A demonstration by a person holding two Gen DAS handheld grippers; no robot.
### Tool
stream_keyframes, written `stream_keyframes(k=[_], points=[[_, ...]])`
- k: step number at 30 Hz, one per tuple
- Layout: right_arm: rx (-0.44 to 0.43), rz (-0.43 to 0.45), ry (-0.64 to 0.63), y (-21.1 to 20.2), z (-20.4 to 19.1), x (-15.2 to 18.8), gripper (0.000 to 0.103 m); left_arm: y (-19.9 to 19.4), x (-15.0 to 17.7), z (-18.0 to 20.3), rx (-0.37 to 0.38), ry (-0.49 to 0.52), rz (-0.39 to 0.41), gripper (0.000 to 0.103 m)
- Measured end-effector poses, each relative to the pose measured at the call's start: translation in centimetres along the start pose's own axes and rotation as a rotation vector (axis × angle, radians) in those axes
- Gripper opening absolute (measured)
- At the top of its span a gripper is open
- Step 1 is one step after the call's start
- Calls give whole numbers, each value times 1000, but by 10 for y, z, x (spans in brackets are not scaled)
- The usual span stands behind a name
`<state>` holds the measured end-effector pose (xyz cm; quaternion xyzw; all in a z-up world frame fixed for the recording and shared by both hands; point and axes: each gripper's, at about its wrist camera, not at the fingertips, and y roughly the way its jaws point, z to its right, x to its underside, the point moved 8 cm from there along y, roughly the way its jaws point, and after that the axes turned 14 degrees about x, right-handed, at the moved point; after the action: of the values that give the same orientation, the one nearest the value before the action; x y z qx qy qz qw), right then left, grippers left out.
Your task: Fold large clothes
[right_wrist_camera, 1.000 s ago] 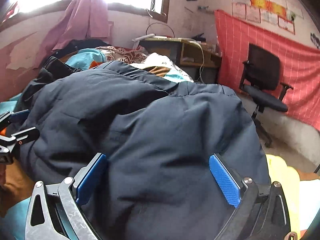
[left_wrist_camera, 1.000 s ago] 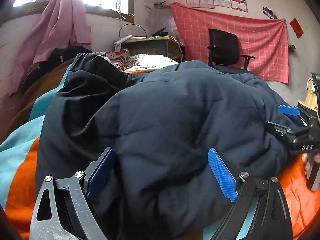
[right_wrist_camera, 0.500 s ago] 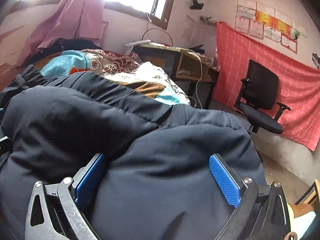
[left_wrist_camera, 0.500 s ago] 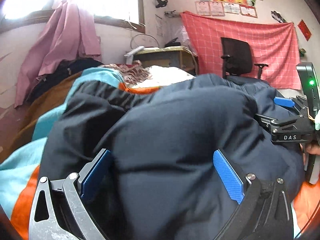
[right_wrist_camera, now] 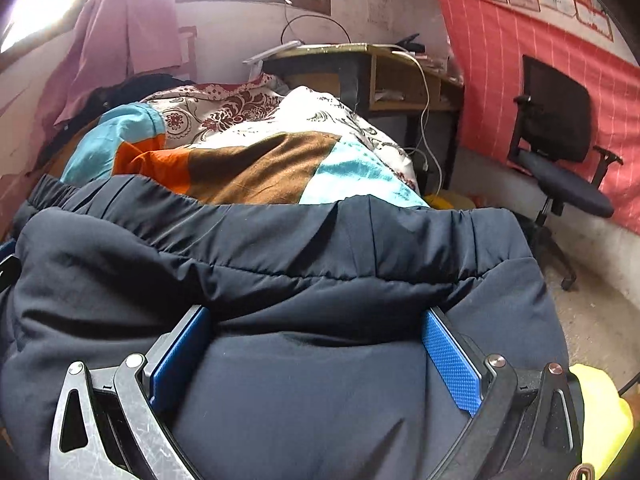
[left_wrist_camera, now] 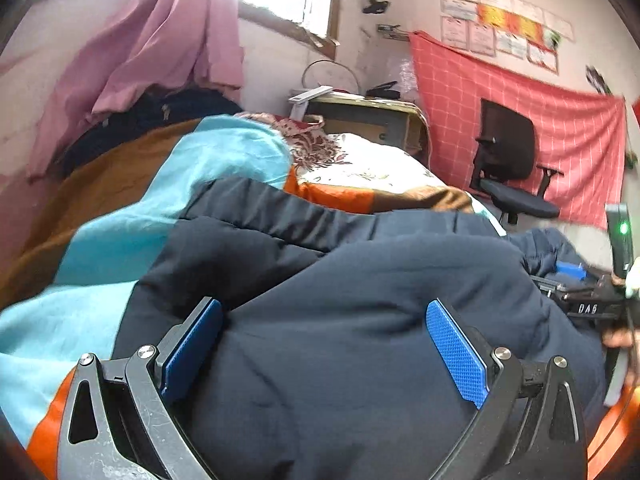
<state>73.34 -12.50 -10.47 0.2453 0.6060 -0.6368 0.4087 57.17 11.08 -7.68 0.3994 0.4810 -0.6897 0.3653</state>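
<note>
While the dark navy padded jacket (left_wrist_camera: pixel 360 320) lies bunched on the bed, spread over a patchwork blanket (left_wrist_camera: pixel 120 232) of turquoise, orange and brown, both tongs sit low against it and point across the bed toward the far wall. The left tongs (left_wrist_camera: pixel 324 344) stand wide apart, with a thick fold of the jacket swelling up between the blue pads (left_wrist_camera: pixel 456 352); the fabric touches the inner faces, yet I cannot tell whether the pads are pressing it or merely resting around it. The right tongs (right_wrist_camera: pixel 316 356) are in the same posture in their own view: jaws spread, a mound of navy cloth filling the gap, its elastic hem (right_wrist_camera: pixel 240 216) running across just ahead of them. From the left wrist view the right tongs (left_wrist_camera: pixel 576 280) also show at the far right edge, level with the jacket's right side and pushed into the cloth, with fingers of the person's hand (left_wrist_camera: pixel 618 338) partly visible below a handle carrying a green light. Beyond the bed stand a wooden tabletop (right_wrist_camera: pixel 360 56), a black office chair (right_wrist_camera: pixel 560 128) against a red checked cloth (left_wrist_camera: pixel 560 128), and a pink garment (left_wrist_camera: pixel 168 48) hanging by the bright window.
</note>
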Motion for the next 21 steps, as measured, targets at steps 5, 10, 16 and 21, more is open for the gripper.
stream_keyframes(k=[5, 10, 16, 21], points=[[-15, -1, 20, 13, 1, -7, 103, 7, -8, -22, 33, -114, 7, 101], [-42, 5, 47, 18, 3, -8, 103, 11, -12, -41, 32, -180, 5, 101], [-50, 46, 82, 12, 6, -4, 103, 7, -10, -41, 11, -153, -16, 101], [-100, 93, 126, -5, 14, 5, 103, -38, -7, -51, 82, -211, 37, 101]])
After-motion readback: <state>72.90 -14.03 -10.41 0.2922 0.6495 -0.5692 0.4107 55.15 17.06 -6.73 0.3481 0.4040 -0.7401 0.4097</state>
